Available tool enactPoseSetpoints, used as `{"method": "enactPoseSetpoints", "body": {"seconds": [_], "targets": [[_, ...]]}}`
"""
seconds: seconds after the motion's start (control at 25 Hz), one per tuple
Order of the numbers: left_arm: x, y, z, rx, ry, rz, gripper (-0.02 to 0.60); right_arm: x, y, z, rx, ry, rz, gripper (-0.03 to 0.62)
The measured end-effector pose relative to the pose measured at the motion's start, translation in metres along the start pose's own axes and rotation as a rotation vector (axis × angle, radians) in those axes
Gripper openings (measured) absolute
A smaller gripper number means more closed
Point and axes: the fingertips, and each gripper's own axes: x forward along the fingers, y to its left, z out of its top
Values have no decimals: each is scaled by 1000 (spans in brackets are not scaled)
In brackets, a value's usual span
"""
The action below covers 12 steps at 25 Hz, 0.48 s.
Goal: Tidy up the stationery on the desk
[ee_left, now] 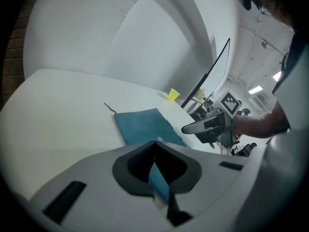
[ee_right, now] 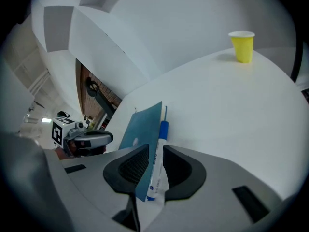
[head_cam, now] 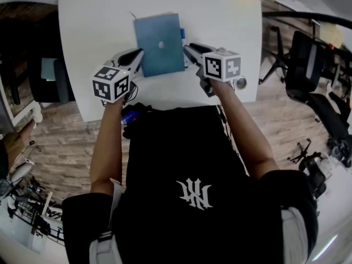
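blue, our one notebook [head_cam: 160, 44] is at the middle of the white tabletop [head_cam: 93, 32], with one yellow cup [ee_right: 242, 46] well beyond it. we see the left claw [head_cam: 138, 55] pinching its left edge. the right claw [head_cam: 188, 49] pinches its right edge together with one pen [ee_right: 158, 153], plain only in the right gripper view.

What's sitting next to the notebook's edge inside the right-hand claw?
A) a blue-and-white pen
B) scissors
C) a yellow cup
A: the right gripper view shows a blue-and-white pen beside the edge of the blue notebook, between the jaws of the right claw; the yellow cup stands far back.
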Motion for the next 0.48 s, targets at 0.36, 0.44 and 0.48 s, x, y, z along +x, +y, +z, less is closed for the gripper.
{"method": "enactPoseSetpoints", "body": {"seconds": [0.36, 0.44, 0.48], "targets": [[-61, -50, 77, 174, -239, -122, 3, -72, 118, 103, -357, -338, 259, 63], [-80, -65, 96, 233, -292, -166, 3, -96, 145, 124, -434, -427, 312, 58], [-90, -73, 104, 262, -316, -183, 3, -109, 158, 132, -474, -467, 332, 58]]}}
